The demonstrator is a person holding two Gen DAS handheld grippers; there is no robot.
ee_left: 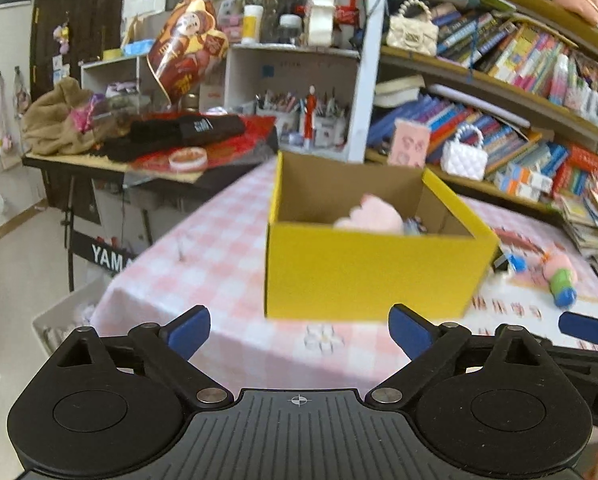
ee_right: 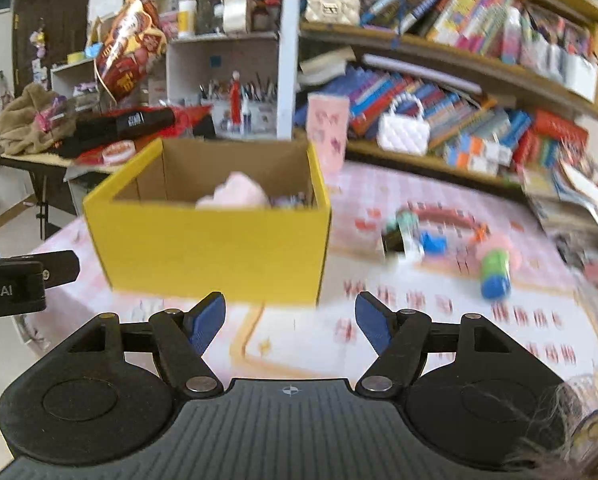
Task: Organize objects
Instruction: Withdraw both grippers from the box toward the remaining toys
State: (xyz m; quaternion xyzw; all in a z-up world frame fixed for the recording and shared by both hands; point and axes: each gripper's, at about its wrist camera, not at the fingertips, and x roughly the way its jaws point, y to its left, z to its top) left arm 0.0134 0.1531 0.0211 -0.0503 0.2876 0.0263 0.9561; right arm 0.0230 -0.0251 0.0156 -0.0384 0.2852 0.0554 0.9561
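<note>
Both grippers are spread wide and empty. The loose toys sit right of the yellow box point(ee_right: 215, 240) on the pink checked tablecloth point(ee_right: 379, 192), so the right gripper point(ee_right: 290, 320) is nearer than the left gripper point(ee_left: 299, 332). The closest is 1 green-and-blue toy point(ee_right: 495, 272), long axis running away from the fingers. Beyond it are 1 small blue toy point(ee_right: 433, 242) and 1 blurry dark thing I can't identify. 1 pink plush point(ee_right: 235, 192) is already in the box.

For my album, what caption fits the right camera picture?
Open right gripper faces a yellow box holding a pink plush.
</note>
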